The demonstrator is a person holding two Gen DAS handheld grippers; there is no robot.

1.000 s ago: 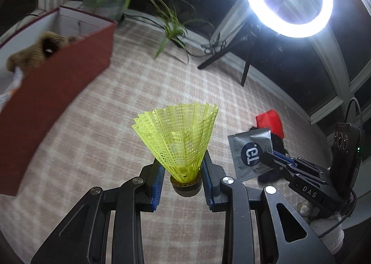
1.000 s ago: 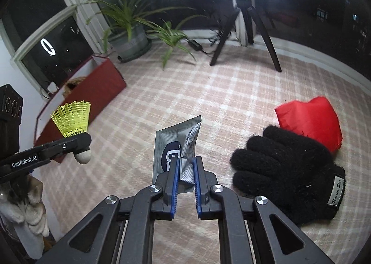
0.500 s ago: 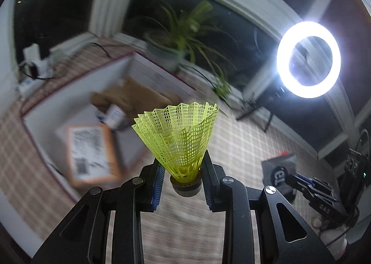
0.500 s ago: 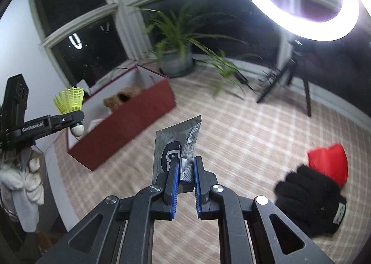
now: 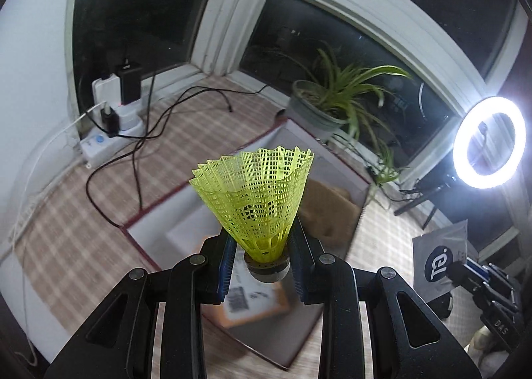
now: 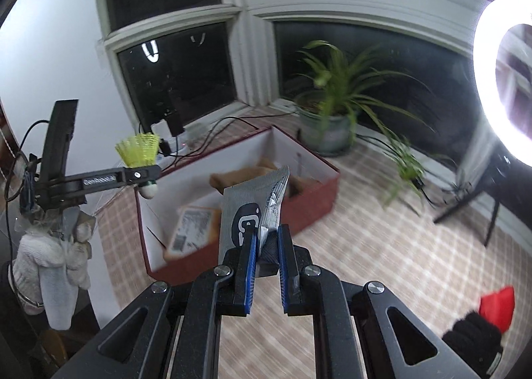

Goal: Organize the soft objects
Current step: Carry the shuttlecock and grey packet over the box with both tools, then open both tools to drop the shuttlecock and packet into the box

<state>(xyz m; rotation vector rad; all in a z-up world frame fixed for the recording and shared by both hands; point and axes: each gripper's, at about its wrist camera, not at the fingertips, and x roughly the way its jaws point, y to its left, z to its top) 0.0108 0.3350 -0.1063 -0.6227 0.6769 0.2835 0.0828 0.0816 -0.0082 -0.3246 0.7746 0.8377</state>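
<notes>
My left gripper is shut on a yellow shuttlecock, held by its base with the skirt up; it hangs over the red box. From the right wrist view the same left gripper and shuttlecock sit above the box's near-left corner. My right gripper is shut on a grey foil packet with a dark round logo, just in front of the red box. That packet also shows at the right of the left wrist view.
The box holds a brown plush and an orange-edged labelled parcel. A black glove and a red cloth lie on the checked mat at right. Potted plant, ring light on a tripod, power strip with cables.
Both grippers have swung left toward the red box, keeping hold of the shuttlecock and the packet. The glove and red cloth have slid to the far right edge.
</notes>
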